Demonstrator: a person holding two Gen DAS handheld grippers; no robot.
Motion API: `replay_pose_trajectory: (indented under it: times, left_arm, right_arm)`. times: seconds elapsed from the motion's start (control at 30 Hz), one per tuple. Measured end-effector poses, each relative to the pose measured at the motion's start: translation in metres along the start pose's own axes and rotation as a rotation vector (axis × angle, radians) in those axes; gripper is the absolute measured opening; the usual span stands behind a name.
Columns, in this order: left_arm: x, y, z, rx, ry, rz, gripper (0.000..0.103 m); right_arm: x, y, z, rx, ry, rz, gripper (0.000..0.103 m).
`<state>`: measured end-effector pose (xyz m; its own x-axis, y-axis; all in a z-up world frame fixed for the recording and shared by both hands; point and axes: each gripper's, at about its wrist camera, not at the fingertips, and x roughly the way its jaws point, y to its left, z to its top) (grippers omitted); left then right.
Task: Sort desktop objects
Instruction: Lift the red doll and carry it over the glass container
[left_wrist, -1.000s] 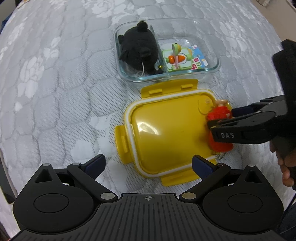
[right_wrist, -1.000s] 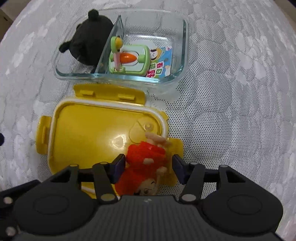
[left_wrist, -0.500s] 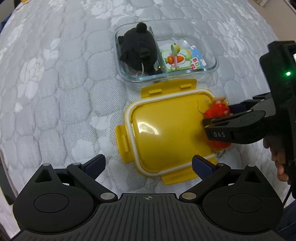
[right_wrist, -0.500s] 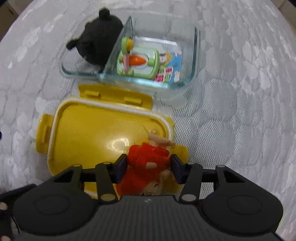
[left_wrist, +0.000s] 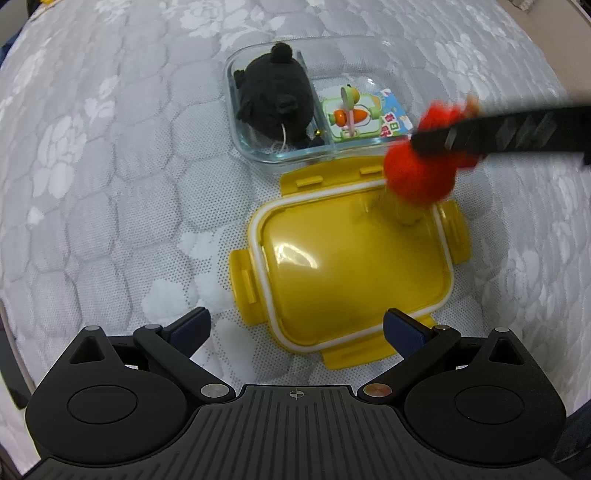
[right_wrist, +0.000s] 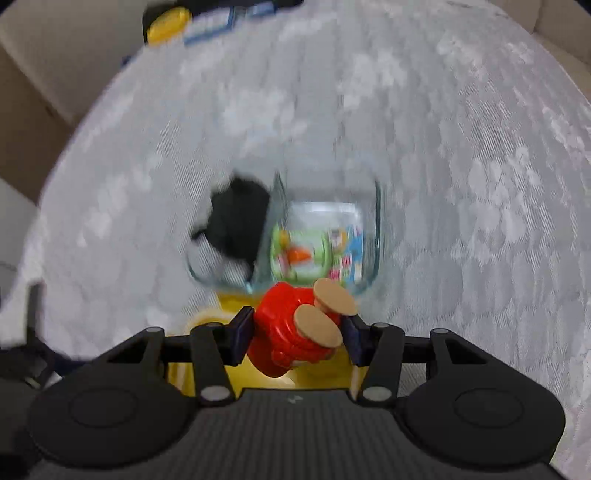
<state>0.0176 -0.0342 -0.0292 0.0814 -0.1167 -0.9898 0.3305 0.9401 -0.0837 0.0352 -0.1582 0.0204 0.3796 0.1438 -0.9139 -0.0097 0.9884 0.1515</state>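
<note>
My right gripper (right_wrist: 297, 330) is shut on a red doll figure (right_wrist: 291, 328) with tan feet and holds it in the air above the far edge of the yellow lid (left_wrist: 354, 266). In the left wrist view the doll (left_wrist: 417, 173) hangs blurred between the lid and the glass container (left_wrist: 236, 122). The container holds a black plush toy (left_wrist: 275, 99) in its left compartment and a green carrot toy (left_wrist: 351, 116) on a card in the right one. My left gripper (left_wrist: 295, 325) is open and empty, just before the lid's near edge.
Everything lies on a grey-white quilted cloth (left_wrist: 110, 184). A yellow object and a blue-edged item (right_wrist: 173, 22) lie blurred at the far edge in the right wrist view. A brown surface (right_wrist: 33, 110) borders the cloth at left.
My right gripper has lifted the red doll off the yellow lid and carried it up and toward the glass container. The left gripper has stayed in place, open.
</note>
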Motion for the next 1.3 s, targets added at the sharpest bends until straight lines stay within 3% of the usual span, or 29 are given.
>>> replay_pose_trajectory:
  times: [0.2,0.47,0.63,1.07,1.3]
  left_arm:
    - [0.002,0.001,0.000,0.000,0.007,0.005,0.102]
    - [0.002,0.004,0.000,-0.007,0.007,0.009,0.102]
    - [-0.001,0.015,-0.003,-0.027,0.006,0.002,0.102]
    - [-0.016,0.038,-0.012,-0.062,-0.027,-0.038,0.102]
    - [-0.019,0.044,-0.014,-0.069,-0.029,-0.045,0.102]
  right_arm:
    - [-0.022,-0.018,0.021,0.129,-0.106,0.059,0.053]
    - [0.005,-0.053,0.047,0.461,-0.102,0.192,0.053]
    - [0.026,-0.063,0.050,0.613,-0.119,0.175,0.053]
    - [0.079,-0.056,0.044,0.677,-0.061,0.071,0.053]
    - [0.088,-0.060,0.040,0.741,-0.047,0.093,0.053]
